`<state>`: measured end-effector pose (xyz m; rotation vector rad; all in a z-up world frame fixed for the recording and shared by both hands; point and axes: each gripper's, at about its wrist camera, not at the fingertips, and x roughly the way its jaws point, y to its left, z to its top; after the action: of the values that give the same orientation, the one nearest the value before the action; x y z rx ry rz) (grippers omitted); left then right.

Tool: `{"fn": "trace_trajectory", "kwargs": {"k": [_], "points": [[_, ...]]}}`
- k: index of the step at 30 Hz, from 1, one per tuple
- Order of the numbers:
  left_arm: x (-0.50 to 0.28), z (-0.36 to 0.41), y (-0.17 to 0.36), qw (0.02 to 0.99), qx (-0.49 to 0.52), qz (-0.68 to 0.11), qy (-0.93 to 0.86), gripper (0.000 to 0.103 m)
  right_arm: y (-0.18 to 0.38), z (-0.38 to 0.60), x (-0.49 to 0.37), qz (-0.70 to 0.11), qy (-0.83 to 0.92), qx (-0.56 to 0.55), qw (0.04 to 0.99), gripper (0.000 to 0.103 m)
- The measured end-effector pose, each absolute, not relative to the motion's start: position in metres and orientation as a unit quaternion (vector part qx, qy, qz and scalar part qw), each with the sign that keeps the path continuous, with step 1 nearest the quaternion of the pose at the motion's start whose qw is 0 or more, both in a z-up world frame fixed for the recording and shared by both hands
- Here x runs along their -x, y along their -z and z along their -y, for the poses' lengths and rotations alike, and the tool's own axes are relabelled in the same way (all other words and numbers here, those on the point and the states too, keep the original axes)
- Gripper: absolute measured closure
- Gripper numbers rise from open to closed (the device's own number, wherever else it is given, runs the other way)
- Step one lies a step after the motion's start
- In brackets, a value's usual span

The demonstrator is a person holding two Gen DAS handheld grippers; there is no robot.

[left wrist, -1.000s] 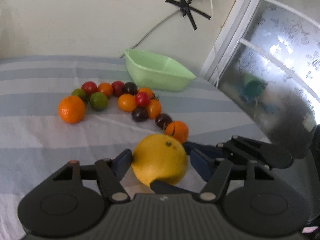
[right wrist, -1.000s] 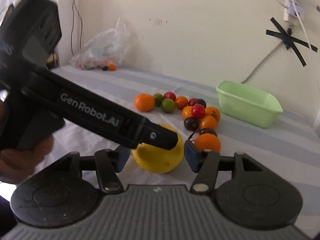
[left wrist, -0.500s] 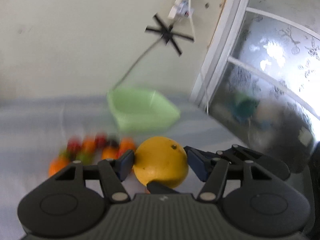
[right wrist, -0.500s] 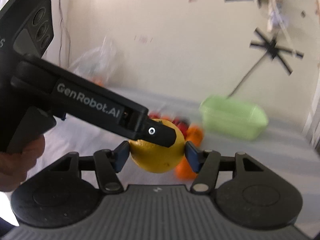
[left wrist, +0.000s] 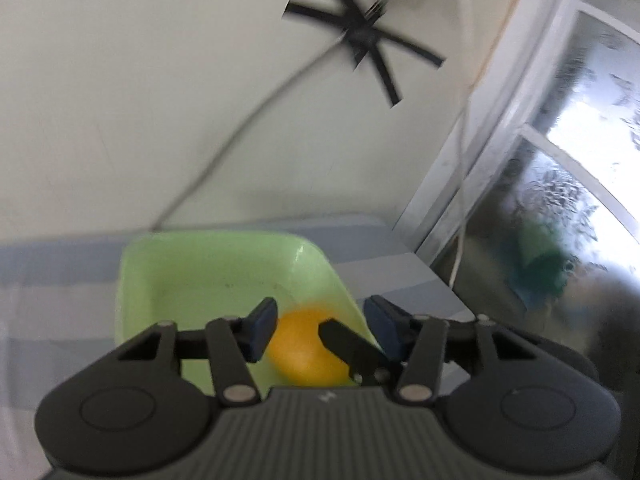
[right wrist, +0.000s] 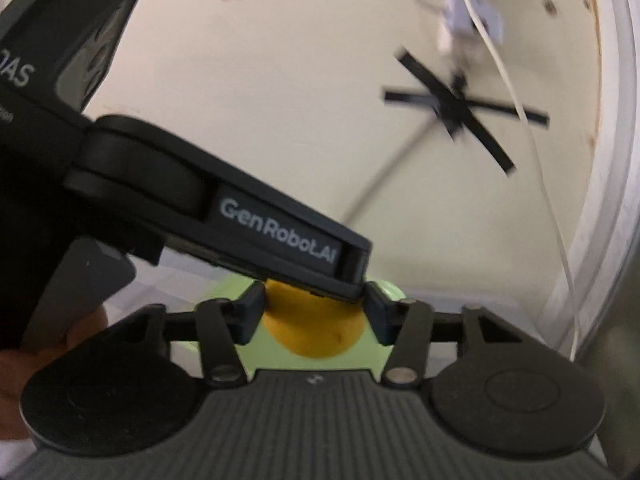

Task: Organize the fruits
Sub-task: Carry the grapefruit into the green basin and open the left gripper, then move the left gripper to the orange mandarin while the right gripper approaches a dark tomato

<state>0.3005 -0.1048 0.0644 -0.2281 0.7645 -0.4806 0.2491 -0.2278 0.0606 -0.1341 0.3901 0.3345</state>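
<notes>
Pale wall (left wrist: 140,100) with a black tape cross (left wrist: 360,36) fills most of both views, above a striped cloth surface (left wrist: 60,280).

At the centre is the yellow citrus (left wrist: 306,350), blurred and low inside the green basin (left wrist: 224,264), by its near right corner. Whether it already rests on the floor of the basin cannot be told.

It looks firm, round and fairly heavy, with a smooth waxy rind, so it probably rolls and slips easily. The safest hold is likely across its widest middle, pads on opposite sides.

The left gripper (left wrist: 320,324) frames the fruit, and its jaws have just been closing. They stand apart: the right pad is clear of the rind, with a finger of the other tool lying between.

The right gripper (right wrist: 314,312) has also just been closing, with the citrus showing in its gap. Whether its pads press the rind cannot be told, since the left tool's finger crosses over the fruit's top.
</notes>
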Motion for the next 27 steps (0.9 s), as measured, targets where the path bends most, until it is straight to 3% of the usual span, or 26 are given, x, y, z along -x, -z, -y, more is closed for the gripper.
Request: {"fn": "trace_trajectory", "kwargs": {"k": [5, 10, 17, 22, 27], "points": [[-0.322, 0.108, -0.045, 0.882, 0.126, -0.394, 0.225, 0.052, -0.042, 0.247, -0.275, -0.232, -0.179, 0.020, 0.956, 0.074], [-0.295, 0.087, -0.068, 0.897, 0.135, -0.355, 0.227, 0.052, -0.036, 0.281, -0.270, -0.232, -0.206, -0.064, 0.948, 0.075], [-0.149, 0.013, -0.101, 0.957, 0.071, -0.250, 0.130, 0.046, -0.046, 0.312, -0.242, -0.191, -0.223, -0.176, 0.940, 0.073], [-0.056, -0.016, -0.075, 0.962, 0.042, -0.269, -0.005, 0.046, -0.053, 0.300, -0.215, -0.184, -0.271, -0.183, 0.927, 0.073], [-0.012, -0.021, -0.049, 0.954, 0.072, -0.286, -0.051, 0.046, -0.058, 0.283, -0.212, -0.202, -0.320, -0.175, 0.909, 0.073]]}}
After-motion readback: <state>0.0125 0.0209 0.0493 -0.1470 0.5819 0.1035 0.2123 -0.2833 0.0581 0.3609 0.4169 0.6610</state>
